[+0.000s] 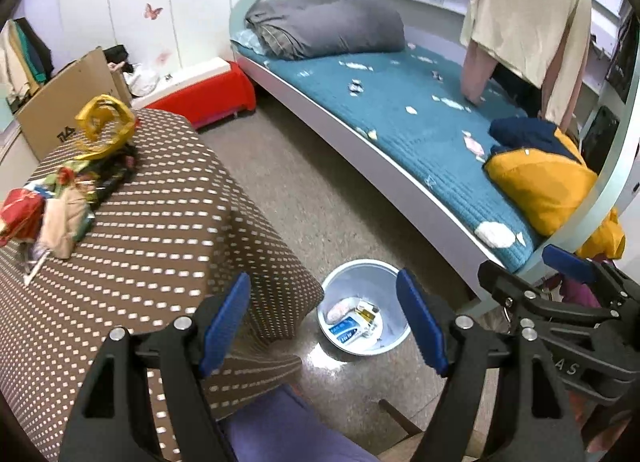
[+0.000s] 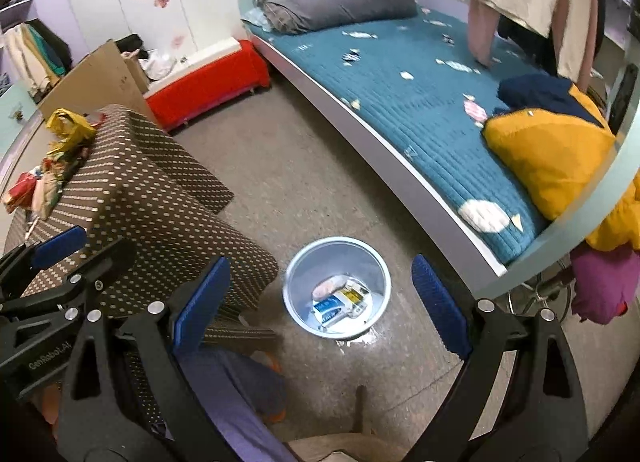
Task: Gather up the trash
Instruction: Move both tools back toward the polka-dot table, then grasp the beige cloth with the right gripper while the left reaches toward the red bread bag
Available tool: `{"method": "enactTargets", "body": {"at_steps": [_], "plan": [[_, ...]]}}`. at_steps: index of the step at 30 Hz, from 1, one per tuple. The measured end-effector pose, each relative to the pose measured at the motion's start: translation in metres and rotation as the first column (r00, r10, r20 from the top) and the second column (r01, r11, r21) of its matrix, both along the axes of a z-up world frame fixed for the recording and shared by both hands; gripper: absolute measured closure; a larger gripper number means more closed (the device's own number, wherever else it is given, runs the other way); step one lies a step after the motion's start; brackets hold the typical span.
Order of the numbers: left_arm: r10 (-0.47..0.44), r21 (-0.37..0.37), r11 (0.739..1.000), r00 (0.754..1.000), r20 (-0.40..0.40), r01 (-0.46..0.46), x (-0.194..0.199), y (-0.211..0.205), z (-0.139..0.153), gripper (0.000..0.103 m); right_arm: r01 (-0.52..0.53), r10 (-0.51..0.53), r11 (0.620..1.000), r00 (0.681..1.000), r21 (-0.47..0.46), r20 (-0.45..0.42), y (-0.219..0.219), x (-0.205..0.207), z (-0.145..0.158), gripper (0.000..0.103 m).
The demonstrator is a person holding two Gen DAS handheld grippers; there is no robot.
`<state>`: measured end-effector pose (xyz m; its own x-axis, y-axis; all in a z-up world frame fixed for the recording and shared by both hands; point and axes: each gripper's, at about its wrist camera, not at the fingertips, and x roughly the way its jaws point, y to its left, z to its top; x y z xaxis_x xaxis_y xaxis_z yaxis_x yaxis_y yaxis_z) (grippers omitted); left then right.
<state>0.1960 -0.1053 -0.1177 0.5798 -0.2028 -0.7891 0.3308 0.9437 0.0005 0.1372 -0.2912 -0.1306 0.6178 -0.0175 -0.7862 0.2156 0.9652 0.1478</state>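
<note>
Both wide open, both holding nothing: left gripper (image 1: 324, 326) and right gripper (image 2: 320, 304), side by side over the floor. Straight ahead and below, between the fingers of each: a pale bin (image 2: 298, 276) with a few wrappers (image 2: 340, 302) already inside. More trash (image 1: 68, 178) in a pile up and to the left, on the far end of the dotted table (image 1: 168, 214), stretched longways away from the grippers. Nearer to the left gripper, so likely its job to reach for it. Little bits on the blue bed (image 1: 408, 126) up and to the right, closer to the right gripper.
</note>
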Motion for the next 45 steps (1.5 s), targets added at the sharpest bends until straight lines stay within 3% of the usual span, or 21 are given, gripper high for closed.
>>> {"method": "enactTargets", "body": {"at_steps": [11,22,33,45], "plan": [[0.117,-0.029,0.993,0.991,0.063,-0.115,-0.011,0.059,0.029,0.026,-0.127,0.129,0.991,0.99,-0.035,0.057,0.057,0.012,0.027,0.013],[0.256,-0.042,0.967,0.963,0.086,-0.253,-0.019,0.132,0.042,0.025,-0.259,0.262,0.965,0.962,-0.044,0.081,0.123,0.029,0.043,0.013],[0.402,-0.056,0.915,0.912,0.082,-0.399,-0.022,0.212,0.047,0.024,-0.417,0.421,0.907,0.903,-0.057,0.085,0.204,0.05,0.053,0.013],[0.545,-0.071,0.837,0.837,0.043,-0.542,-0.017,0.294,0.039,0.024,-0.55,0.551,0.834,0.832,-0.038,0.062,0.283,0.09,0.05,0.013]]}}
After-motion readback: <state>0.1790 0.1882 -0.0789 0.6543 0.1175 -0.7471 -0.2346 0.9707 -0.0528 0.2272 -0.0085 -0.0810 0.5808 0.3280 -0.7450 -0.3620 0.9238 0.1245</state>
